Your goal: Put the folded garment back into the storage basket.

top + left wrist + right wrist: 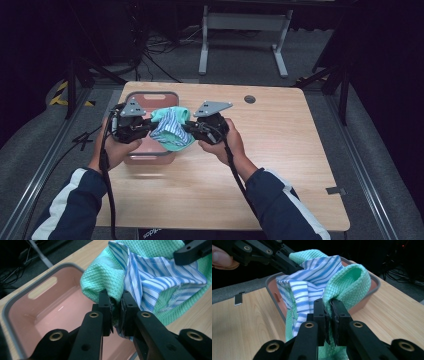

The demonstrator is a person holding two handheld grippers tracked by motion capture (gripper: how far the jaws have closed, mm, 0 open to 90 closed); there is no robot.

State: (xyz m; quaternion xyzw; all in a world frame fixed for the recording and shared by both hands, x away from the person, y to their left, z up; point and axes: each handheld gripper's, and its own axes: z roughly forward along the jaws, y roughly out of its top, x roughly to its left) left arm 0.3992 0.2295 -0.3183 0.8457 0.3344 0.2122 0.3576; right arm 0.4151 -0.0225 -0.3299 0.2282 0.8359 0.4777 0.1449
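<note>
A green waffle-weave cloth point(175, 141) and a blue-and-white striped cloth point(168, 127) hang bunched together between my two grippers, over the right edge of a pink bin point(142, 152). My left gripper point(146, 126) is shut on the bundle's left side; its jaws pinch green and striped fabric point(116, 311). On the bundle's right side my right gripper point(187, 129) is shut, pinching the green cloth point(348, 282) beside the striped cloth point(312, 282). The other gripper's black jaws point(192, 251) clamp the far side of the bundle.
The pink bin with a grey rim point(37, 277) sits at the table's left and its inside point(57, 312) looks bare. Light wood tabletop point(270, 150) spreads to the right, with a round hole point(250, 99) near the back edge. A desk frame point(245, 30) stands beyond.
</note>
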